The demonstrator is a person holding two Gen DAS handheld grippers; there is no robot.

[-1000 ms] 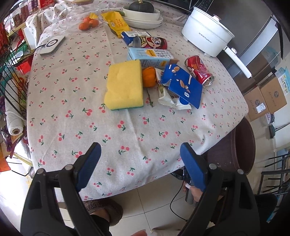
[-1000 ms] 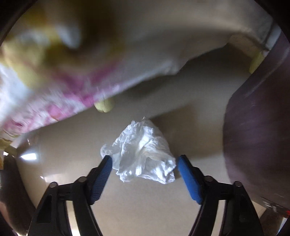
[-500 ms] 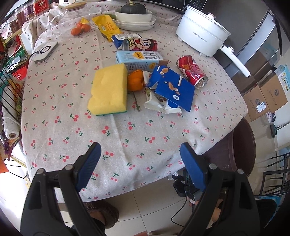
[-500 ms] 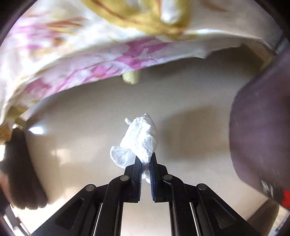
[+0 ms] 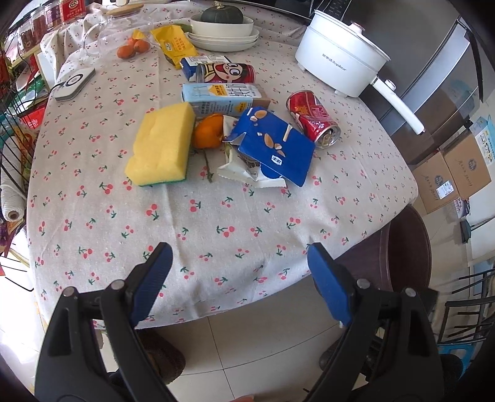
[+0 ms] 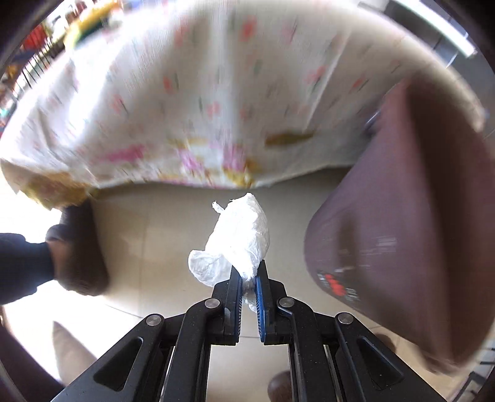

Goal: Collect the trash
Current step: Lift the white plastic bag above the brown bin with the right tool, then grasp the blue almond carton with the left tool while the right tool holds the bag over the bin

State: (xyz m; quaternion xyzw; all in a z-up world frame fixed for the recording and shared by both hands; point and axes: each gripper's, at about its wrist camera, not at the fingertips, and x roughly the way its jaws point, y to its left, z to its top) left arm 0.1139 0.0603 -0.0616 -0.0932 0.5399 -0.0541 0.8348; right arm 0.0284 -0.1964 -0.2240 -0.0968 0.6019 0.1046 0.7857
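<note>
My right gripper [image 6: 248,272] is shut on a crumpled white tissue [image 6: 238,238], which hangs above the tiled floor beside the table's hanging cloth. My left gripper [image 5: 239,263] stands open over the near edge of the table [image 5: 216,222], nothing between its fingers. On the cherry-print cloth lie a torn blue carton [image 5: 275,145] over a white wrapper [image 5: 244,170], a crushed red can [image 5: 312,119], a milk carton [image 5: 222,97], a cartoon-printed can [image 5: 227,72] and orange peel [image 5: 208,134].
A yellow sponge [image 5: 162,145], a white electric pot [image 5: 340,52], stacked plates with a squash [image 5: 221,29], a yellow packet [image 5: 174,44] and a small white device [image 5: 74,83] share the table. A dark round bin [image 6: 411,216] stands by the table; cardboard boxes [image 5: 448,173] lie beyond. A person's slippered foot [image 6: 77,250] is left.
My right gripper closed on the tissue on the floor and lifted it up toward the table's edge. The left gripper drifted forward over the table, still open.
</note>
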